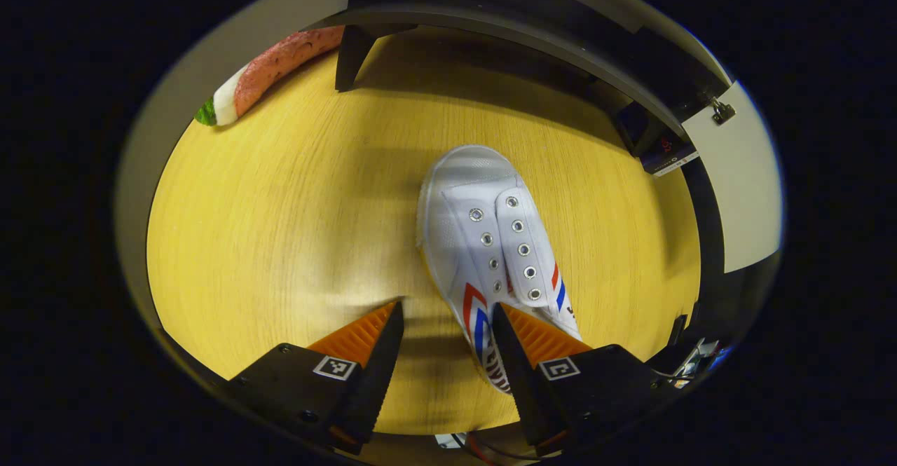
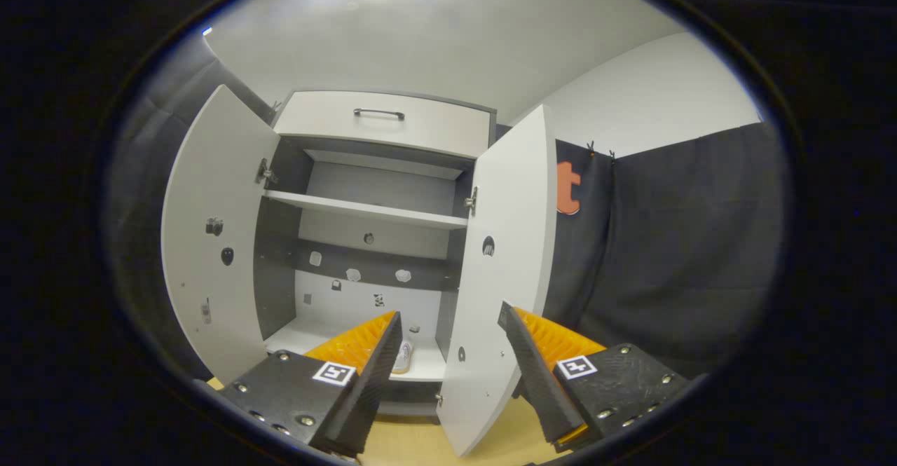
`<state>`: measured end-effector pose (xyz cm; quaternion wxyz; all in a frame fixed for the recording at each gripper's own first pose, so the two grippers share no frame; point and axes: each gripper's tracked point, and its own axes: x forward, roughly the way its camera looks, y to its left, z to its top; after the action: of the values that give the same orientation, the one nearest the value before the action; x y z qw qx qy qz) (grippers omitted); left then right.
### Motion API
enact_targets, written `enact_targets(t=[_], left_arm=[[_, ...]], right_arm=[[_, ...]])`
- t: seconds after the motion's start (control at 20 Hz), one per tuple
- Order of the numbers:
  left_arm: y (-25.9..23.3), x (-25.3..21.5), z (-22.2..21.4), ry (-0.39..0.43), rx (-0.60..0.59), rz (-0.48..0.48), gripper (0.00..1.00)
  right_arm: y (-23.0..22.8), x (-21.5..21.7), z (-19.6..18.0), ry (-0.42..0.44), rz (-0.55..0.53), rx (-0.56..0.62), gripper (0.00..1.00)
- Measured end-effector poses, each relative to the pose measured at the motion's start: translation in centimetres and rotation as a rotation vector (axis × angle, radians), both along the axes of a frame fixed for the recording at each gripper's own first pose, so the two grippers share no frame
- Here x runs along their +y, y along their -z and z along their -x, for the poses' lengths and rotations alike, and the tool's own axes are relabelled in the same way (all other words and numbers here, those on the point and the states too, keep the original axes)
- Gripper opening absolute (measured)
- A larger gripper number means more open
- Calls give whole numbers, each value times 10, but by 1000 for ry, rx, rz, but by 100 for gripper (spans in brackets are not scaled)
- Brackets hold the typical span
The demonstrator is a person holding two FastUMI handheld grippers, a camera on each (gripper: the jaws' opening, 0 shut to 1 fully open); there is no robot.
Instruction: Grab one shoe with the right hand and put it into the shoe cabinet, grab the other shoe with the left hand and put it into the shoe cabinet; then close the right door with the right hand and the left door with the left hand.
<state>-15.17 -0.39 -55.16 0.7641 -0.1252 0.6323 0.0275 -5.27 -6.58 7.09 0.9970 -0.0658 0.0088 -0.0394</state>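
Wooden floor [image 1: 280,242], shoe [image 1: 490,242] toe-away.

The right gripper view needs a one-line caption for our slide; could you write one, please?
Open right gripper facing the shoe cabinet, both doors open, one shoe already on its bottom shelf.

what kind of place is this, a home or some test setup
Likely a staged test booth, not a home: a shoe cabinet with both doors open stands against black cloth, and a white sneaker lies on the wooden floor.
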Motion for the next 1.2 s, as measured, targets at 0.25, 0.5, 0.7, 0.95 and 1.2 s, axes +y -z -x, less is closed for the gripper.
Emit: enact_targets(t=[0.25, 0.5, 0.7, 0.95, 1.2], left_arm=[[0, -8, -2, 68, 6, -27, 40], [-7, 0, -6, 78, -3, -55, 11], [-9, 3, -14, 128, -48, -66, 1], [-39, 7, -39, 252, -174, -120, 1], [-91, 11, -71, 291, -342, -86, 1]], right_arm=[[3, 0, -2, 7, 21, 2, 89], [3, -1, -4, 2, 32, -6, 89], [3, 1, -9, -6, 26, -16, 89], [3, 6, -16, -27, 5, -37, 89], [3, 12, -19, -45, -26, -68, 89]])
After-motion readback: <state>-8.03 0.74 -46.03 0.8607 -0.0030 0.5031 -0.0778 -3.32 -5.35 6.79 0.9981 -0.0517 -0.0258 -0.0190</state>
